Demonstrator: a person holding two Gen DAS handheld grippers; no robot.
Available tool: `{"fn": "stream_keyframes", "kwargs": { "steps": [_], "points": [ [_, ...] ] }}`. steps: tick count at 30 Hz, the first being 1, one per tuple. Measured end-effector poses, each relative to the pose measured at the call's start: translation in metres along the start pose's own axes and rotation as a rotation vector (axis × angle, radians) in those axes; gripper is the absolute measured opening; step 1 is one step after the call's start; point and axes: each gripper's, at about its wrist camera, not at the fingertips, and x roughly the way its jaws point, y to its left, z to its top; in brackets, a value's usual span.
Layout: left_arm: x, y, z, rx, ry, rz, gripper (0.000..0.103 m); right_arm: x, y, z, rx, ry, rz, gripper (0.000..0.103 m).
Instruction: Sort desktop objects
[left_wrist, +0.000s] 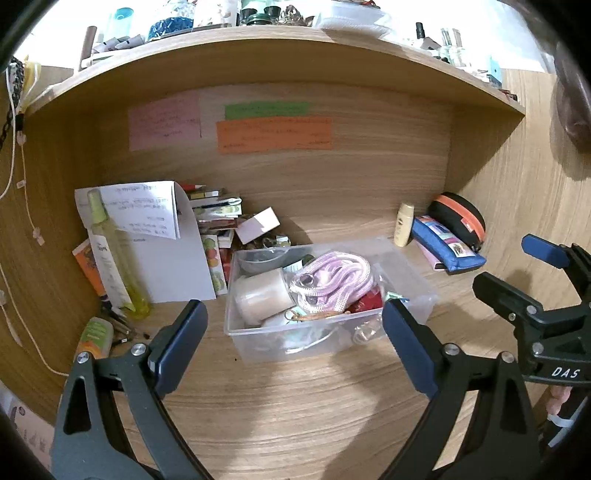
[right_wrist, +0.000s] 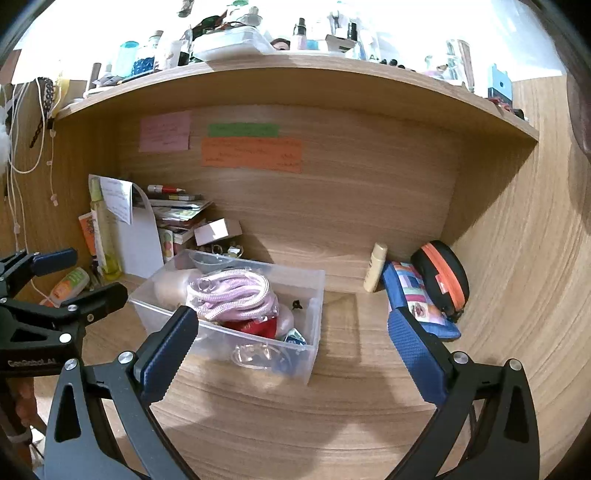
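Wood-grain worktop (left_wrist: 295, 406) spreads before you, closed in by a back panel and side walls under a crowded upper shelf (left_wrist: 258, 48). Your left gripper (left_wrist: 295, 332) and right gripper (right_wrist: 291, 339) both hang above the front of the worktop with their fingers spread wide and nothing between them.

Centre stage sits a clear plastic bin (left_wrist: 424, 295), standing free on the worktop just beyond your fingers. Inside it you can see a coil of pink rope (left_wrist: 332, 277), a cream-coloured roll (left_wrist: 258, 295) and something red (right_wrist: 258, 326) underneath; the rest is too jumbled to tell.

At the left wall leans a stack of white papers (left_wrist: 166, 266) with a tall yellow-green spray bottle (left_wrist: 114, 266) in front of it, and a heap of booklets (left_wrist: 218, 210) behind. An orange-and-green tube (left_wrist: 94, 336) lies near the left corner.

To the right, well apart from the bin, a blue pencil pouch (left_wrist: 448, 245) rests against a black case with an orange zip (left_wrist: 461, 218), with a small cream bottle (left_wrist: 402, 225) upright just beside them.
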Motion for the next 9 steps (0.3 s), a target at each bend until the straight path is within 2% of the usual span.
{"fn": "stream_keyframes", "kwargs": {
  "steps": [9],
  "points": [
    [0.0012,-0.0065,-0.0043,0.013,-0.014,-0.010,0.097,0.0079,-0.0034,-0.0048,0.006,0.025,0.006,0.102]
  ]
}}
